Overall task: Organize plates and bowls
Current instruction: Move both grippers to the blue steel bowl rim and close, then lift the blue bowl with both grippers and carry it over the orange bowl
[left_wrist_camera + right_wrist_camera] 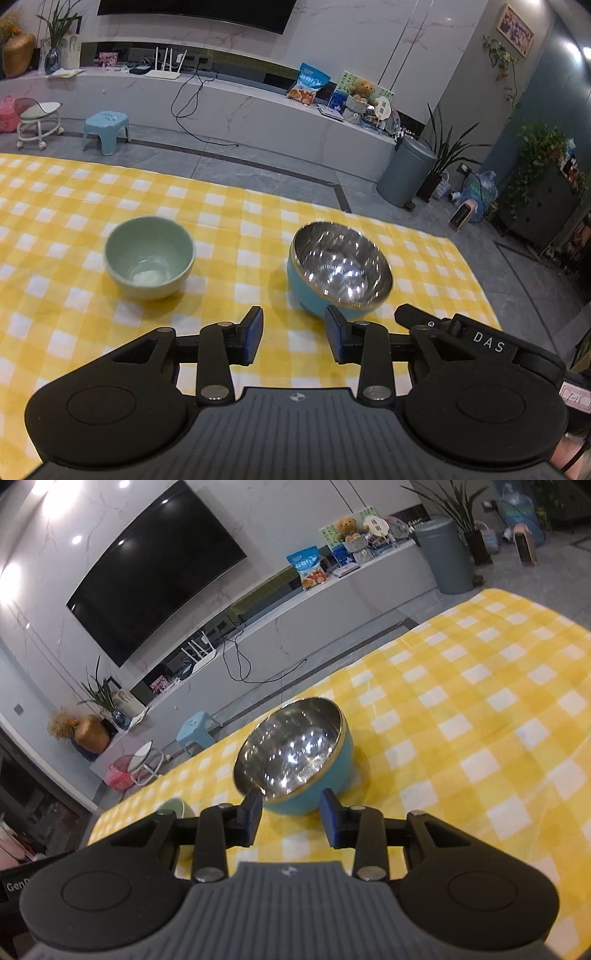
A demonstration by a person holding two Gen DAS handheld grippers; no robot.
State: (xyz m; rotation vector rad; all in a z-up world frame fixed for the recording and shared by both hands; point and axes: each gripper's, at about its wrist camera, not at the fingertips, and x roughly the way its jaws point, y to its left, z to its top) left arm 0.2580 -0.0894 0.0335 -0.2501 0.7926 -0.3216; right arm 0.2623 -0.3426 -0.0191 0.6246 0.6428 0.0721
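Black linkage arms and blue-padded fingers fill the bottom of both wrist views. Left gripper (294,334) stands partly open with nothing between its pads, and checked cloth shows through the gap. Right gripper (291,818) is likewise partly open and empty; its fingers frame the near wall of the steel-lined blue bowl (295,753) without touching it.

Taking that blue bowl as the landmark: it sits upright on the yellow checked tablecloth (55,206), just beyond both pairs of fingertips. In the left wrist view the pale green bowl (149,256) stands to its left, apart from it, also upright and empty. No plates show in either view.

My reading is that the task is at an early approach step, with neither bowl gripped and the two not yet stacked. Each gripper looks aimed toward the blue bowl. The next move probably calls for one gripper to straddle a rim, one pad inside and one outside, then close. The polished lining may slip, so a firm pinch seems wise.
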